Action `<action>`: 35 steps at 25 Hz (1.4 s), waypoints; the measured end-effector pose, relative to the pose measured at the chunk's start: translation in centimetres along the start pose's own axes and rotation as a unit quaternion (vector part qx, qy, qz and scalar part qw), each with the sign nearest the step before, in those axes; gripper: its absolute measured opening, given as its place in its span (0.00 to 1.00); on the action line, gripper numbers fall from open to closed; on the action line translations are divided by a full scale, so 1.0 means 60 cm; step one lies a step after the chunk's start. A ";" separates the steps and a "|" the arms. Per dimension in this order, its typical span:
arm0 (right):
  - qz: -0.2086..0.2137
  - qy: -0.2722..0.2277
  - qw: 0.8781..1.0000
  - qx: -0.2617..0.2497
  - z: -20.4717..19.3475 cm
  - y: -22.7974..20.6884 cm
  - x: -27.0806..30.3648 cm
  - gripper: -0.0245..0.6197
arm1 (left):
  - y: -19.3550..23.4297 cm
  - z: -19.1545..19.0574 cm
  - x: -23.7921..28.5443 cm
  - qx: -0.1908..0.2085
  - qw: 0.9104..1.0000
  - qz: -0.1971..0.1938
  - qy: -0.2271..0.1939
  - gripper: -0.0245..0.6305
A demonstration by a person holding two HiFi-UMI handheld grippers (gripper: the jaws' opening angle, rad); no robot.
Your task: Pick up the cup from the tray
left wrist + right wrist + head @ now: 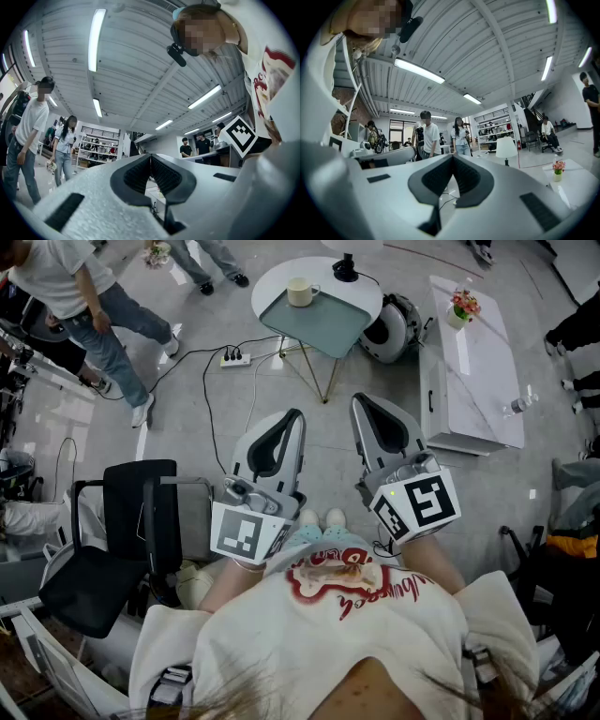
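The cup (300,292) stands upright at the far left corner of the tray (330,326) on the round table (270,279), well apart from both grippers. The left gripper (151,155) and the right gripper (452,157) are held near the body, each with its jaws tip to tip and nothing between them.

Hazards:
- Jaws not spread before the approach would likely knock the cup over.
- The tray's near corner appears to overhang the table edge; pressure there may tip it.
- A power strip (234,358) and its cables lie on the floor before the table and could trip the person.

Contents: the tray holds the cup only. What the cup holds cannot be told.
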State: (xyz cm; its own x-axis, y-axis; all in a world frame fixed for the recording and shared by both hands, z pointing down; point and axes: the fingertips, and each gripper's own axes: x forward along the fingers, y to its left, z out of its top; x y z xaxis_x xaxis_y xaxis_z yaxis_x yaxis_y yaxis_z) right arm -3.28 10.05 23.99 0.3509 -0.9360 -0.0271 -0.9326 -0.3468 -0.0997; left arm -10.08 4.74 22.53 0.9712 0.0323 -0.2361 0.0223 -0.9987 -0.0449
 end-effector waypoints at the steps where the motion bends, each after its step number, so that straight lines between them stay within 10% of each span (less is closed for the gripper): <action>1: 0.001 0.000 1.000 -0.001 0.000 0.001 -0.001 0.08 | -0.001 0.002 -0.001 0.000 1.000 0.000 -0.001 0.06; 35: 0.017 -0.009 1.000 -0.011 0.001 -0.072 0.027 0.08 | 0.006 -0.034 0.064 -0.004 1.000 0.028 0.003 0.06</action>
State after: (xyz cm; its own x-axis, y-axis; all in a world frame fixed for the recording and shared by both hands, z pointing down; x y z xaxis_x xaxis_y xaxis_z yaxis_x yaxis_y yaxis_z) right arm 1.31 10.04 24.34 0.3197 -0.9463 -0.0481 -0.9458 -0.3157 -0.0762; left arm -5.87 4.42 23.61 0.9722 -0.0240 -0.2329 -0.0305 -0.9992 -0.0246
